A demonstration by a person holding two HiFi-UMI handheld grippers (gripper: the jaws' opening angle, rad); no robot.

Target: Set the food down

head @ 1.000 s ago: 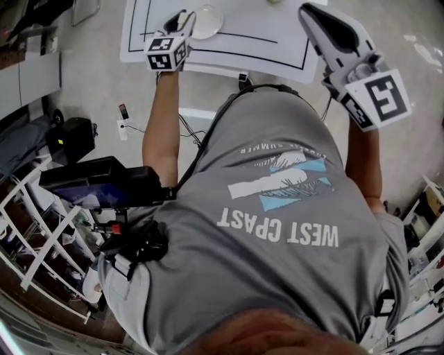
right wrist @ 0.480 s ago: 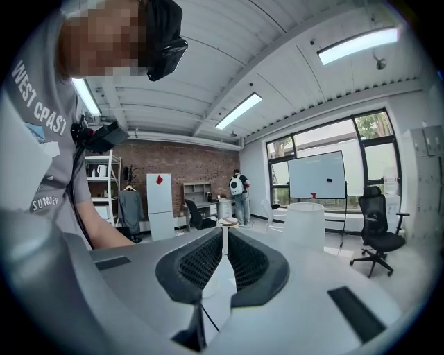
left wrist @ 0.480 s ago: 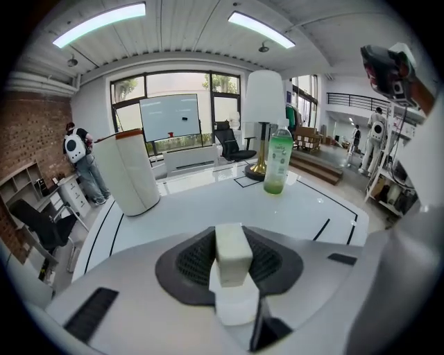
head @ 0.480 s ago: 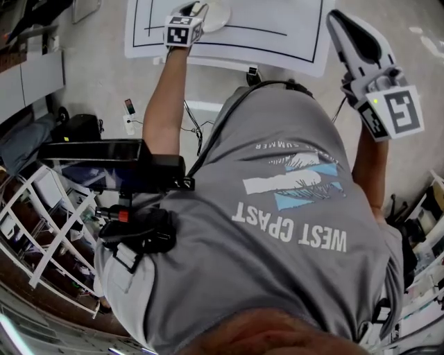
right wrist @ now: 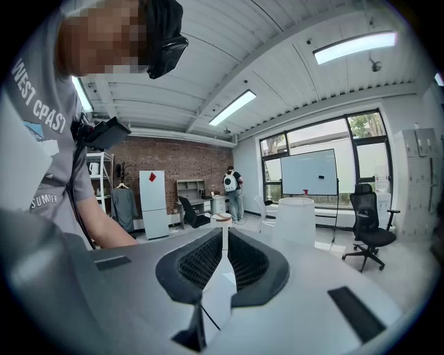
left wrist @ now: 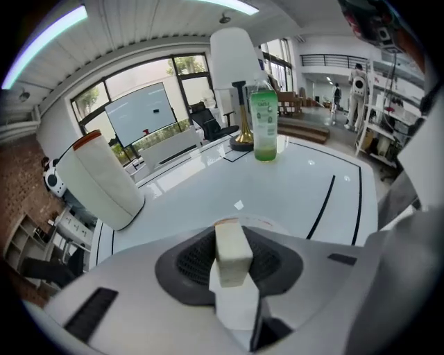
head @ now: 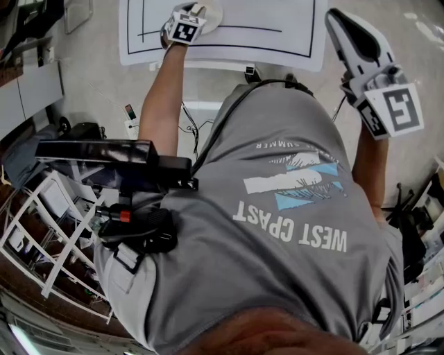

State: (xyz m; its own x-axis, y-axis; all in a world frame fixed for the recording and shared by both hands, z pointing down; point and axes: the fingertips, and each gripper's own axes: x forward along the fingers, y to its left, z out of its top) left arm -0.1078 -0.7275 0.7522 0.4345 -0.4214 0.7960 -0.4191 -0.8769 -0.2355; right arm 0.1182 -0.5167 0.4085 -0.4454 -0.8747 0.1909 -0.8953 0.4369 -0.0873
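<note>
Pinching pale food block (left wrist: 232, 251) in left gripper (head: 197, 10) over plate (head: 214, 15), ready for release; right gripper (right wrist: 223, 243) closed, empty, held clear.

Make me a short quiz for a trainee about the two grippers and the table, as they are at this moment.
1. True or false: the right gripper is shut on a piece of food.
2. Which of these stands upright on the white table? A. a green bottle B. a red mug C. a blue bowl
3. What does the left gripper hold between its jaws?

Key
1. False: its jaws are together with nothing between them.
2. A.
3. A pale block of food.
</note>
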